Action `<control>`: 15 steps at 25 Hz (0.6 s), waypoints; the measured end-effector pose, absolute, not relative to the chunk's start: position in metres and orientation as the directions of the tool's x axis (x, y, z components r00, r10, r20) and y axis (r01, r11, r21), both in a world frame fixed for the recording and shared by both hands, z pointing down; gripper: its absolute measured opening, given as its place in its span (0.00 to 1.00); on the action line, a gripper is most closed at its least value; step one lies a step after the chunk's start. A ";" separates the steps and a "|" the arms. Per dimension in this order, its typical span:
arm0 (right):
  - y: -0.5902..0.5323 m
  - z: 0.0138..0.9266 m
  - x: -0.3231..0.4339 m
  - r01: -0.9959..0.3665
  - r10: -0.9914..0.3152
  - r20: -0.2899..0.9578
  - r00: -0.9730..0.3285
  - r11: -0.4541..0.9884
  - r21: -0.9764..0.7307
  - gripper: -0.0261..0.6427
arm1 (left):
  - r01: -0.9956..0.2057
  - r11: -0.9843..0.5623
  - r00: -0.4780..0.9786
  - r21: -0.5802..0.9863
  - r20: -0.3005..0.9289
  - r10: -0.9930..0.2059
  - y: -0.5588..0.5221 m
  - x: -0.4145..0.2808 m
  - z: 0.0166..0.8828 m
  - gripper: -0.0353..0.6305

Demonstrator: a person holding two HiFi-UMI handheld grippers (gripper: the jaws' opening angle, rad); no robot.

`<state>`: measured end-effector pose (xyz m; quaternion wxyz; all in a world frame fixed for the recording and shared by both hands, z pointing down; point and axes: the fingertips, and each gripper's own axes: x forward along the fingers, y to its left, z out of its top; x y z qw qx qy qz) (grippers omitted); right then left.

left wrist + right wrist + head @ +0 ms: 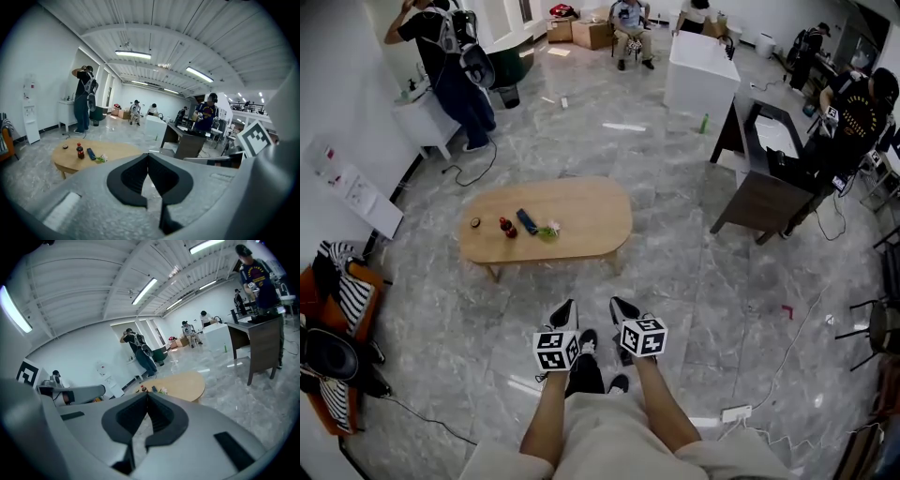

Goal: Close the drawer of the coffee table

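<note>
Light-wood oval coffee table (581, 216), dark bottle (507, 227) on top.

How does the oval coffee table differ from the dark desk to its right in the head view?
The coffee table is light wood with a rounded oval top; the desk is dark brown and square-cornered. The coffee table sits low; the desk stands taller. Both stand on the grey marbled floor.
</note>
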<state>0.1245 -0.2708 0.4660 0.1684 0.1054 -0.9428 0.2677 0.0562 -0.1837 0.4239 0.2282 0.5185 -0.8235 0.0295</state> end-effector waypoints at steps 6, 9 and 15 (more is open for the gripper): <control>-0.248 0.468 0.144 -0.283 -0.099 0.375 -0.922 0.832 -0.477 0.06 | -0.874 0.445 -0.348 0.195 0.388 -0.854 -0.165 0.079 0.419 0.07; -0.231 0.460 0.144 -0.264 -0.080 0.362 -0.929 0.829 -0.493 0.06 | -0.882 0.432 -0.340 0.190 0.381 -0.860 -0.162 0.086 0.416 0.07; -0.217 0.448 0.149 -0.268 -0.100 0.341 -0.935 0.829 -0.491 0.06 | -0.902 0.392 -0.300 0.178 0.395 -0.869 -0.164 0.105 0.415 0.07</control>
